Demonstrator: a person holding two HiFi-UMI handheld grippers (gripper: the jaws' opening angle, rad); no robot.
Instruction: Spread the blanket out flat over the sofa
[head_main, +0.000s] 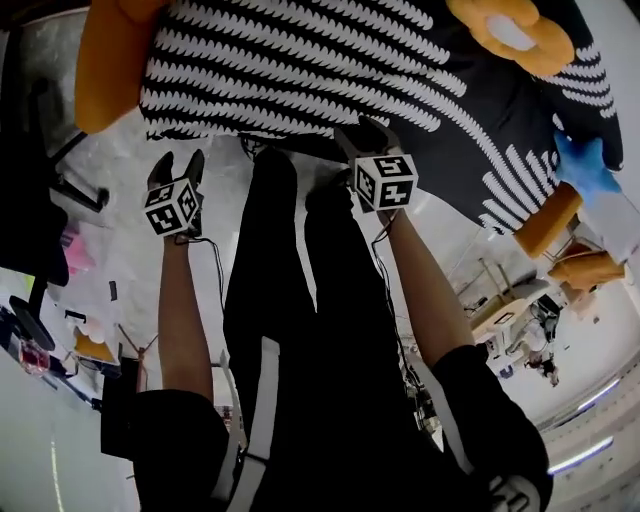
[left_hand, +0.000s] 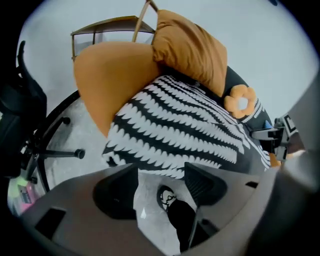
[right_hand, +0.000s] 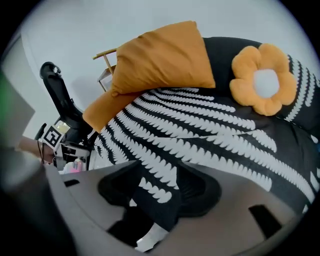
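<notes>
Left gripper (left_hand: 161, 181) is released and empty. Right gripper (right_hand: 159, 192) sits unclenched around the blanket (right_hand: 200, 135) hem, lower centre; it should clamp, then tug flat.

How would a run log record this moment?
left gripper: open, empty, clear of blanket | right gripper: open, blanket edge between jaws

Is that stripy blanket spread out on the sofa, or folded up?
Spread out: the blanket lies flat across the sofa, stripes unbroken, its edge hanging over the front.
</notes>
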